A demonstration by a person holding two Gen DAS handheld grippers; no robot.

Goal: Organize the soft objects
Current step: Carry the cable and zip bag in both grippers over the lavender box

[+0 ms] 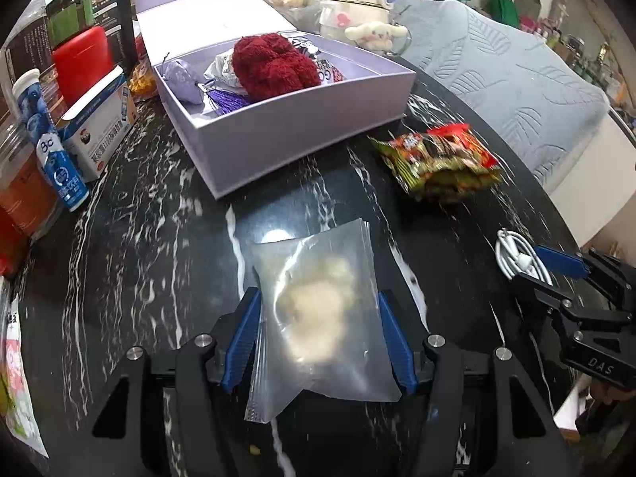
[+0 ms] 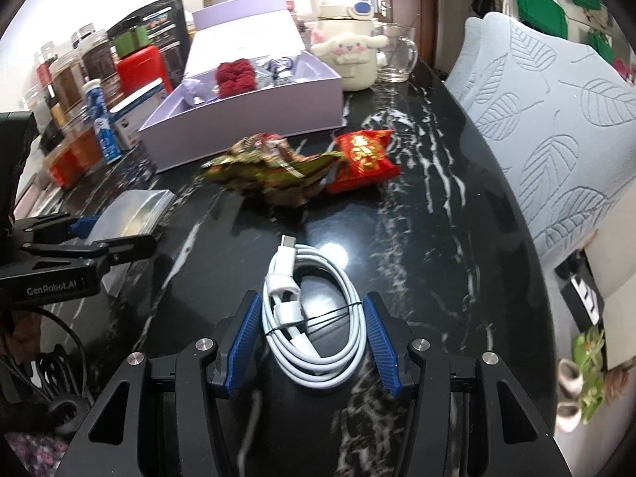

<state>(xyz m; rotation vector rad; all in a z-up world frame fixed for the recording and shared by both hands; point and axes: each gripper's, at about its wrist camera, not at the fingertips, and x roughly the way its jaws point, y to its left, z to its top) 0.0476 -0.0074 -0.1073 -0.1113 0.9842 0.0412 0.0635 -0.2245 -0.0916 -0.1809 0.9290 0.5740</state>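
Left gripper (image 1: 318, 334): jaws spread wide, straddling a clear zip bag (image 1: 318, 314) with a pale soft lump inside. Bag lies flat on the black marbled surface (image 1: 159, 258); the blue pads sit at its two side edges. Real squeeze or just contact: cannot tell.

Right gripper (image 2: 314, 338): jaws also wide apart, either side of a coiled white cable (image 2: 314, 318) lying on the surface. Pads sit just beside the coil, and a narrow gap shows on each side, so nothing gripped.

Lavender box (image 1: 302, 131) sits further back on the surface, lid folded open behind it. Inside: a red fuzzy bundle (image 1: 274, 65), a small purple pouch (image 1: 181, 79), a purple tassel, some wrapped packets.

Between box and cable: a green snack packet (image 2: 274, 171), blurred, touching a red packet (image 2: 363, 159) on its right.

Behind the box: a white plush-faced kettle (image 2: 349, 49) with a glass mug (image 2: 397, 53) beside it. Jars and a blue tube (image 2: 99, 119) stand along the left edge. A grey leaf-pattern cushion (image 2: 536, 119) lies off the right edge.
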